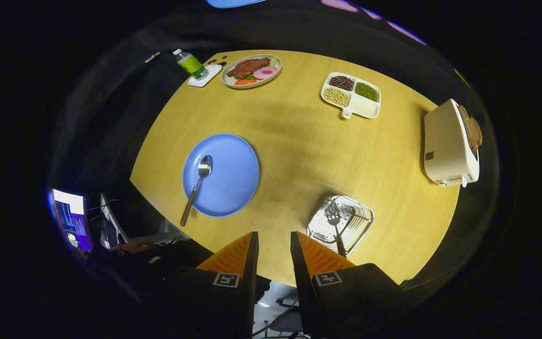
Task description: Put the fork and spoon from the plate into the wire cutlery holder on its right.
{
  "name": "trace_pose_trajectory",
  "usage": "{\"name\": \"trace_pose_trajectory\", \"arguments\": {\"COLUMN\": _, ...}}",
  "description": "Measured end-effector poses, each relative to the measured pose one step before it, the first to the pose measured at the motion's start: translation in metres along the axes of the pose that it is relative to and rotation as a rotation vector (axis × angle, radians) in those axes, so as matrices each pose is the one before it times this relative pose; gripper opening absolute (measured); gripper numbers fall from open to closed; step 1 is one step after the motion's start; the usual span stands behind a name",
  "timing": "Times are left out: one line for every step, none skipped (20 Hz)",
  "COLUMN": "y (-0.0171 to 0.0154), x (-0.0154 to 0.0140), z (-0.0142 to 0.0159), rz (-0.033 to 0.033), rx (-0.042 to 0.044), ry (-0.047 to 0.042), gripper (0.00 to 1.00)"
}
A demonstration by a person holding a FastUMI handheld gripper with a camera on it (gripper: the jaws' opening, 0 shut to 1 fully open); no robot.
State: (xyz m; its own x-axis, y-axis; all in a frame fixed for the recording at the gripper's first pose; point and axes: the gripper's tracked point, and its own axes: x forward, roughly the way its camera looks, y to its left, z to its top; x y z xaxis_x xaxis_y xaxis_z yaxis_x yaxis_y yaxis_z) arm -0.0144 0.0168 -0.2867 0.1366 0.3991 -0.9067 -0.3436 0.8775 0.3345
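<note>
I hold the gripper [273,245] high above the round yellow wooden table [299,141]; its fingers stand apart with nothing between them. Landmark: the round blue plate [226,176]. The metal spoon [196,186] lies on the plate's left part, its handle reaching past the plate's near rim. The wire cutlery holder [341,223] stands to the right of the plate, well apart, just ahead of the right finger. The metal fork [335,226] rests inside the holder.
</note>
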Motion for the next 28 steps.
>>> {"name": "trace_pose_trajectory", "arguments": {"y": 0.01495, "x": 0.00263, "z": 0.00276, "rz": 0.01475, "rx": -0.01116, "ry": -0.00757, "gripper": 0.44}}
{"name": "trace_pose_trajectory", "arguments": {"y": 0.01632, "x": 0.00490, "z": 0.00244, "rz": 0.02034, "rx": -0.00688, "ry": -0.00660, "gripper": 0.44}}
{"name": "trace_pose_trajectory", "arguments": {"y": 0.01511, "x": 0.00439, "z": 0.00380, "rz": 0.02238, "rx": 0.00011, "ry": -0.00813, "gripper": 0.44}}
{"name": "trace_pose_trajectory", "arguments": {"y": 0.01623, "x": 0.00686, "z": 0.00412, "rz": 0.02746, "rx": 0.00847, "ry": -0.00387, "gripper": 0.44}}
{"name": "trace_pose_trajectory", "arguments": {"y": 0.01693, "x": 0.00705, "z": 0.00137, "rz": 0.03231, "rx": 0.01634, "ry": -0.00321, "gripper": 0.44}}
{"name": "trace_pose_trajectory", "arguments": {"y": 0.01687, "x": 0.00916, "z": 0.00268, "rz": 0.03445, "rx": 0.02252, "ry": -0.00233, "gripper": 0.44}}
{"name": "trace_pose_trajectory", "arguments": {"y": 0.01449, "x": 0.01008, "z": 0.00197, "rz": 0.03007, "rx": 0.01850, "ry": 0.00144, "gripper": 0.44}}
{"name": "trace_pose_trajectory", "arguments": {"y": 0.00923, "x": 0.01224, "z": 0.00060, "rz": 0.01720, "rx": 0.01051, "ry": 0.00167, "gripper": 0.44}}
{"name": "trace_pose_trajectory", "arguments": {"y": 0.00561, "x": 0.01016, "z": 0.00192, "rz": 0.00782, "rx": 0.00624, "ry": 0.00232, "gripper": 0.44}}
{"name": "trace_pose_trajectory", "arguments": {"y": 0.00454, "x": 0.01239, "z": 0.00196, "rz": 0.00348, "rx": 0.00614, "ry": 0.00157, "gripper": 0.44}}
{"name": "trace_pose_trajectory", "arguments": {"y": 0.00351, "x": 0.01265, "z": 0.00157, "rz": -0.00002, "rx": 0.01247, "ry": 0.00304, "gripper": 0.44}}
{"name": "trace_pose_trajectory", "arguments": {"y": 0.00394, "x": 0.01159, "z": 0.00178, "rz": 0.00089, "rx": 0.01135, "ry": -0.00222, "gripper": 0.44}}
{"name": "trace_pose_trajectory", "arguments": {"y": 0.00203, "x": 0.00798, "z": -0.00043, "rz": -0.00306, "rx": 0.00503, "ry": 0.00009, "gripper": 0.44}}
{"name": "trace_pose_trajectory", "arguments": {"y": 0.00122, "x": 0.01105, "z": -0.00040, "rz": -0.00688, "rx": -0.00091, "ry": 0.00632, "gripper": 0.44}}
{"name": "trace_pose_trajectory", "arguments": {"y": 0.00087, "x": 0.00954, "z": -0.00142, "rz": -0.01141, "rx": -0.00404, "ry": 0.01060, "gripper": 0.44}}
{"name": "trace_pose_trajectory", "arguments": {"y": -0.00033, "x": 0.01022, "z": -0.00241, "rz": -0.01038, "rx": -0.00146, "ry": 0.01623, "gripper": 0.44}}
{"name": "trace_pose_trajectory", "arguments": {"y": 0.00216, "x": 0.00824, "z": -0.00429, "rz": -0.00797, "rx": 0.00070, "ry": 0.01318, "gripper": 0.44}}
{"name": "trace_pose_trajectory", "arguments": {"y": 0.00126, "x": 0.00841, "z": -0.00319, "rz": -0.00486, "rx": 0.00012, "ry": 0.01559, "gripper": 0.44}}
{"name": "trace_pose_trajectory", "arguments": {"y": -0.00008, "x": 0.00848, "z": -0.00299, "rz": -0.01217, "rx": -0.00397, "ry": 0.01143, "gripper": 0.44}}
{"name": "trace_pose_trajectory", "arguments": {"y": -0.00192, "x": 0.00796, "z": -0.00174, "rz": -0.01905, "rx": -0.00687, "ry": 0.00862, "gripper": 0.44}}
{"name": "trace_pose_trajectory", "arguments": {"y": -0.00247, "x": 0.00586, "z": -0.00183, "rz": -0.02006, "rx": -0.00520, "ry": 0.00894, "gripper": 0.44}}
{"name": "trace_pose_trajectory", "arguments": {"y": -0.00425, "x": 0.00743, "z": 0.00053, "rz": -0.02179, "rx": -0.00194, "ry": 0.00157, "gripper": 0.44}}
{"name": "trace_pose_trajectory", "arguments": {"y": -0.00431, "x": 0.00493, "z": -0.00088, "rz": -0.02179, "rx": 0.00049, "ry": 0.00139, "gripper": 0.44}}
{"name": "trace_pose_trajectory", "arguments": {"y": -0.00322, "x": 0.00580, "z": 0.00079, "rz": -0.01693, "rx": 0.00209, "ry": -0.00110, "gripper": 0.45}}
{"name": "trace_pose_trajectory", "arguments": {"y": -0.00589, "x": 0.00307, "z": -0.00087, "rz": -0.02592, "rx": -0.00237, "ry": -0.00124, "gripper": 0.44}}
{"name": "trace_pose_trajectory", "arguments": {"y": -0.00609, "x": 0.00381, "z": -0.00070, "rz": -0.02866, "rx": -0.00478, "ry": 0.00101, "gripper": 0.44}}
{"name": "trace_pose_trajectory", "arguments": {"y": -0.00534, "x": 0.00333, "z": -0.00245, "rz": -0.02087, "rx": -0.00643, "ry": 0.00294, "gripper": 0.44}}
{"name": "trace_pose_trajectory", "arguments": {"y": -0.00243, "x": 0.00351, "z": -0.00393, "rz": -0.01731, "rx": -0.00321, "ry": 0.01711, "gripper": 0.44}}
